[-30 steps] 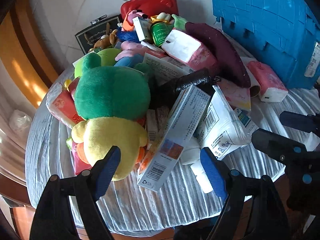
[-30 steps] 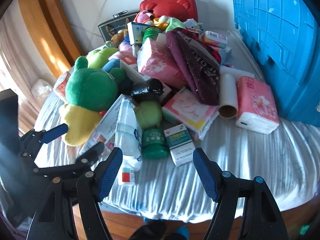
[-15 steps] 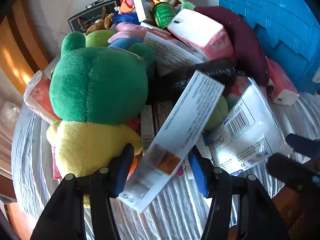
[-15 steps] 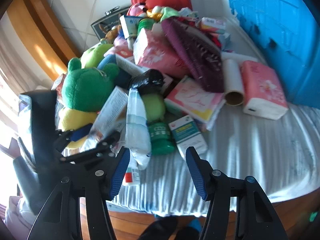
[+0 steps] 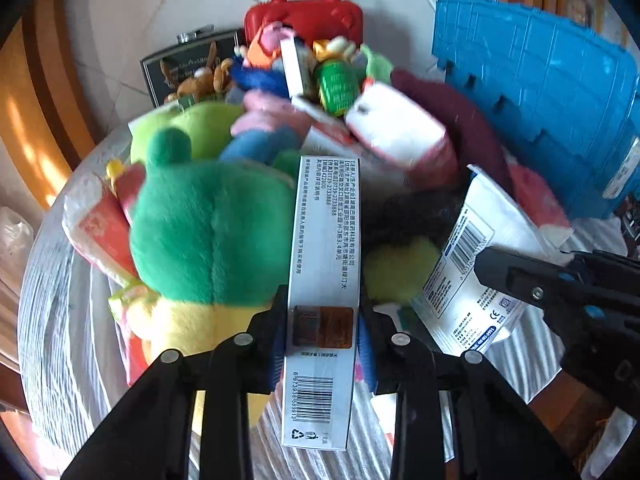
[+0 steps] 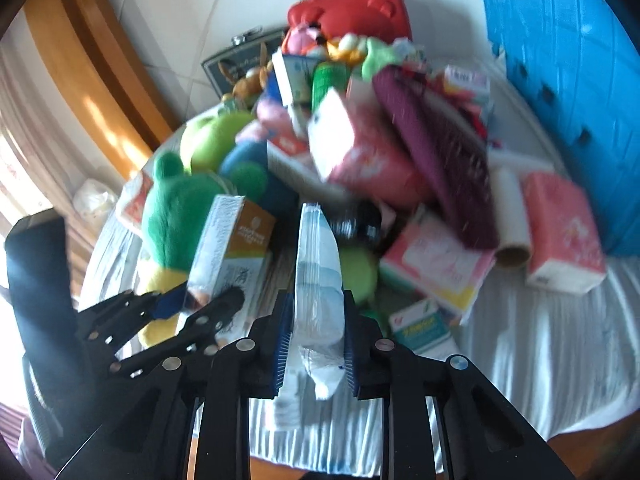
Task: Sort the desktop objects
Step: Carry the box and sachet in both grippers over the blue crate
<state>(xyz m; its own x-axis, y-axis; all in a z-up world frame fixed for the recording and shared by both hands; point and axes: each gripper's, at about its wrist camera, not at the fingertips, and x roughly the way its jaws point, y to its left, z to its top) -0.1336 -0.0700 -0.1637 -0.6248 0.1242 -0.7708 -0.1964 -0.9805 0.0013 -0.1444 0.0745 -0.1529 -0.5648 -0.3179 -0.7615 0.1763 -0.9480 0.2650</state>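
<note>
Left gripper jaws closing on a long white carton, pads pressed on its two long sides near the barcode end; the carton points toward the pile at the table's middle. Right gripper jaws closing on a clear plastic pouch held edge-on, pads against both faces, lower end crumpled between them. Both items sit above the near edge of the table, which carries a ribbed white cloth.

Clutter close by: a green-and-yellow plush lies touching the carton's left side, bulky and crowding that jaw. A yellow-green ball sits just right of the carton, with a white printed packet beside it, partly under the right gripper's fingers in the left wrist view. Behind the pouch, a dark glossy object, blurred, cannot tell what it is. Pink tissue packs and a paper roll lie toward the right edge, near a blue crate standing at the far right. A maroon folded item leans across the pile's middle. A red carry case and a dark framed box are at the far edge. A green-capped bottle is wedged among small toys near the case. Right wrist view is motion-blurred.
</note>
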